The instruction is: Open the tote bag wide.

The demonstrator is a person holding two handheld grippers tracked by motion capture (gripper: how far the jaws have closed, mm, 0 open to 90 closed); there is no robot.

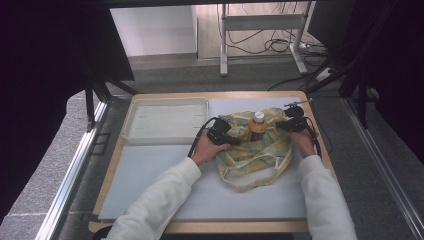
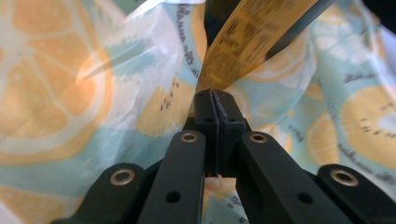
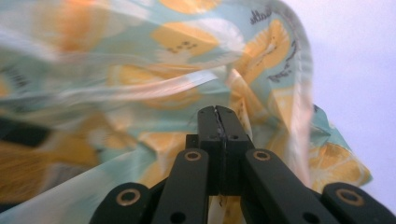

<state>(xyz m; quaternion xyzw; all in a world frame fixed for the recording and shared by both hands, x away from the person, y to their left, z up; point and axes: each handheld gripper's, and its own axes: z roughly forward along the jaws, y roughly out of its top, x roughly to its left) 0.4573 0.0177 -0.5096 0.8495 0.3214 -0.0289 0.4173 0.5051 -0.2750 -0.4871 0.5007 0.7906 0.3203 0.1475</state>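
A thin bag point(image 1: 255, 162) printed with orange slices on pale teal lies on the white mat. An orange bottle point(image 1: 257, 127) with a white cap stands upright in its opening. My left gripper point(image 1: 234, 140) is at the bag's left rim. In the left gripper view its jaws point(image 2: 215, 95) are pressed together on the fabric point(image 2: 93, 93), with the bottle's yellow label point(image 2: 252, 37) just beyond. My right gripper point(image 1: 281, 126) is at the bag's right rim. In the right gripper view it point(image 3: 218, 112) is shut on the cloth point(image 3: 187, 60).
A shallow white tray point(image 1: 131, 131) sits at the back left of the wooden table point(image 1: 112, 165), just left of my left hand. The white mat point(image 1: 150, 185) spreads toward the front edge. Metal rails run along both sides, and cables lie on the floor behind.
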